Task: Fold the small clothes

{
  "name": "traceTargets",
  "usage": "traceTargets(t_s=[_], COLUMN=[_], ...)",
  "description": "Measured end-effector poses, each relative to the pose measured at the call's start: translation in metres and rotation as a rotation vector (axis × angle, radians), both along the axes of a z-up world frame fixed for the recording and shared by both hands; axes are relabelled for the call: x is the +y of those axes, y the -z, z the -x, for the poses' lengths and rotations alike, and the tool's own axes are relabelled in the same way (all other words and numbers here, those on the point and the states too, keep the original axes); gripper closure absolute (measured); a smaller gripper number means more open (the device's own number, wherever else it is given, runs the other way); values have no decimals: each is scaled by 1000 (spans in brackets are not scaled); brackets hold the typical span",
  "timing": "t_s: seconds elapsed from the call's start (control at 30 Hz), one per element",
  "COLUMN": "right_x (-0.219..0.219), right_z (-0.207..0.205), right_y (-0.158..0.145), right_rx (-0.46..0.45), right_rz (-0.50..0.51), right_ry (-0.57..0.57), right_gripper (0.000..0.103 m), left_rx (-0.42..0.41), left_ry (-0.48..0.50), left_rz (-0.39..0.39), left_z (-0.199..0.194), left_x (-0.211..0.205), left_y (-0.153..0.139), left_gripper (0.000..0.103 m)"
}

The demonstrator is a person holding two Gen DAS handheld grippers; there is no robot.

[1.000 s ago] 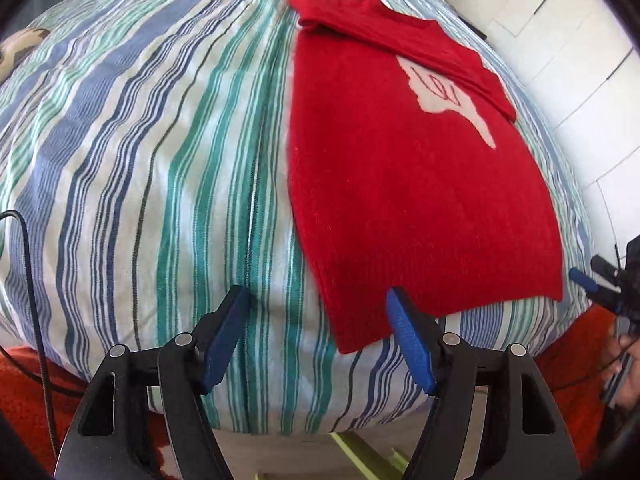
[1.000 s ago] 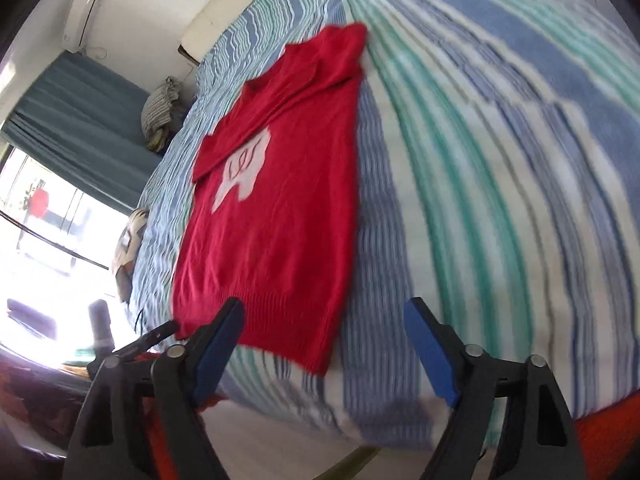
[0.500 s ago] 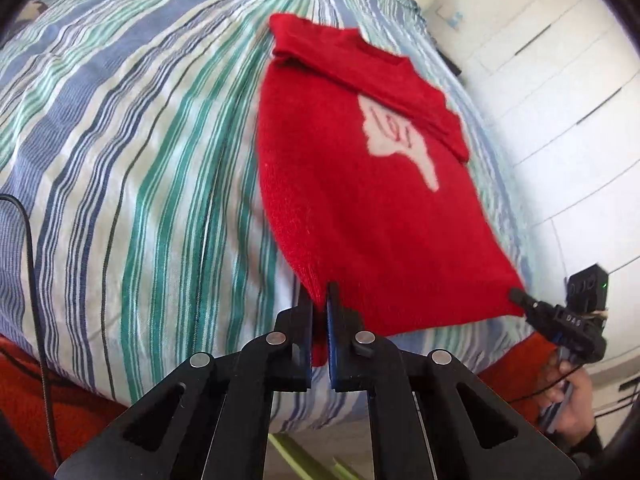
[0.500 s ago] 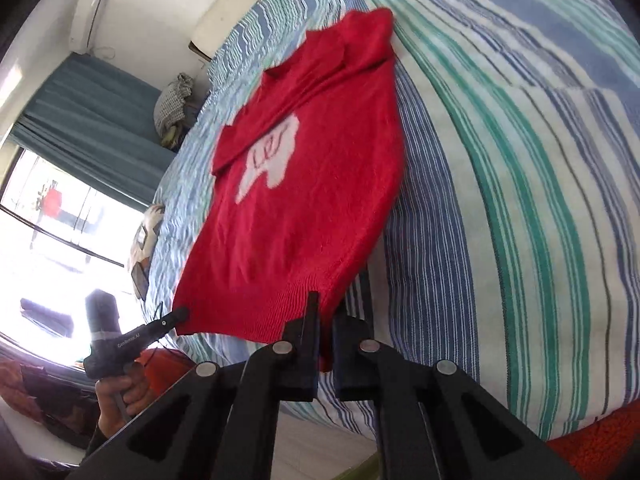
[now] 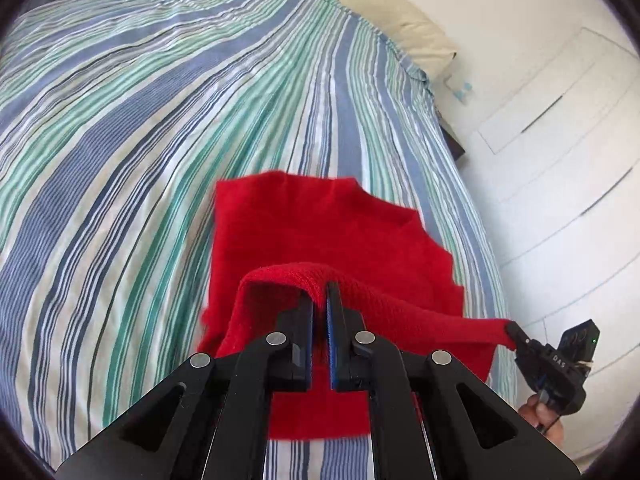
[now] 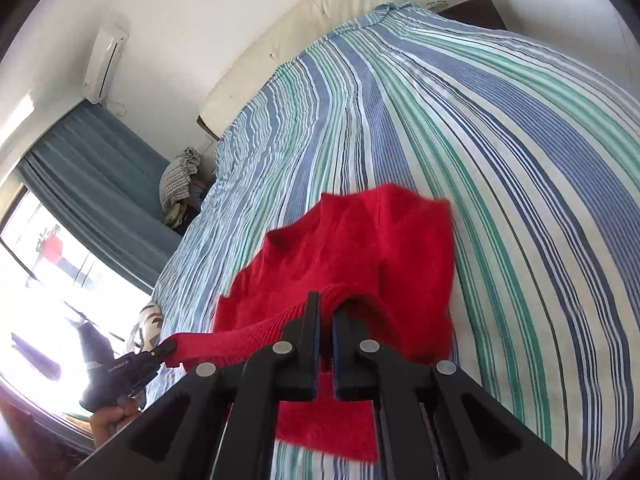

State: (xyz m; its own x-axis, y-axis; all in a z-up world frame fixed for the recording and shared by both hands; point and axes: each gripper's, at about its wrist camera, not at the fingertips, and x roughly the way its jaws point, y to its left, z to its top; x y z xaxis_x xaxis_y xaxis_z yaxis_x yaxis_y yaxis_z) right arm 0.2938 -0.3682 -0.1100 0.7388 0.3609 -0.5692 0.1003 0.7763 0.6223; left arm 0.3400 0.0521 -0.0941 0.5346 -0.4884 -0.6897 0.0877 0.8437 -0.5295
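A: The red knitted sweater on the striped blue-green bedsheet: a second ago flat, now its hem is lifted and carried over the body. First fold under way!

B: Left tool and right tool are clamped on the hem corners. Only the right view shows the blue curtain; the chest motif is probably covered.

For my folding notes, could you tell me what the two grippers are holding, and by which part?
Both hold the red sweater by its ribbed bottom hem: the left gripper at one corner, the right gripper at the other.
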Motion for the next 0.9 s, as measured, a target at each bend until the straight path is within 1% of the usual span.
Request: traceTargets(t_s=[0.07,0.1,0.13,0.2,0.23,0.27,0.3,0.33,0.37,0.43,0.47,0.5,0.53,0.57,0.6,0.63,0.67,0.7,0.73,0.77,0.8,0.83,0.87,0.9], right_x=[-6,-10,-13,-21,-26,-31,-36,-39,-41,-35,-28,-18,-7,6,18,28,37,40,39,33,29,27,25,25], right_z=[-44,-63,-81,-110,-119,-122,-118,-112,-104,-89,-80,-72,-63,-54,-46,-37,-27,-17,-4,13,33,50,68,87], right_y=[7,14,23,44,55,62,65,62,56,39,31,26,23,25,30,39,53,68,81,85,82,78,74,70], right_rx=[17,24,30,67,102,131,137,117,82,38,18,-3,-16,-20,-3,31,83,158,213,217,225,228,214,195], right_rz=[32,32,18,-3,-7,-2,-2,-8,-3,98,145,171,179,183,198,225,275,348,386,376,386,395,390,385], right_ry=[15,19,20,57,88,132,174,197,192,156,118,59,-12,-84,-153,-205,-240,-243,-232,-217,-180,-152,-137,-125], right_gripper=[98,98,98,94,85,69,58,58,58,58,58,58,58,53,50,47,47,48,53,57,54,53,52,46], left_rx=[-1,6,21,75,94,88,74,58,29,-47,-84,-113,-129,-132,-117,-93,-59,-18,16,36,35,22,6,-10], left_ry=[-26,-44,-68,-133,-169,-208,-232,-239,-236,-204,-166,-119,-59,-2,39,60,52,30,6,-8,-16,-21,-20,-18], left_rz=[-36,-54,-83,-143,-158,-164,-165,-165,-171,-201,-211,-211,-207,-210,-236,-284,-342,-375,-373,-346,-322,-319,-332,-348], left_z=[-39,-58,-76,-108,-115,-116,-114,-110,-101,-74,-57,-42,-27,-15,-6,0,7,14,25,38,55,74,94,114], left_x=[-13,-19,-24,-26,-22,-13,-4,4,11,14,12,7,1,-7,-14,-20,-20,-16,-9,1,11,16,18,19], left_y=[9,14,22,36,41,43,41,38,34,22,18,17,20,26,34,45,57,65,69,71,68,64,60,56], left_gripper=[98,97,92,67,51,49,49,49,49,47,44,42,35,29,26,26,26,29,32,32,32,29,25,22])
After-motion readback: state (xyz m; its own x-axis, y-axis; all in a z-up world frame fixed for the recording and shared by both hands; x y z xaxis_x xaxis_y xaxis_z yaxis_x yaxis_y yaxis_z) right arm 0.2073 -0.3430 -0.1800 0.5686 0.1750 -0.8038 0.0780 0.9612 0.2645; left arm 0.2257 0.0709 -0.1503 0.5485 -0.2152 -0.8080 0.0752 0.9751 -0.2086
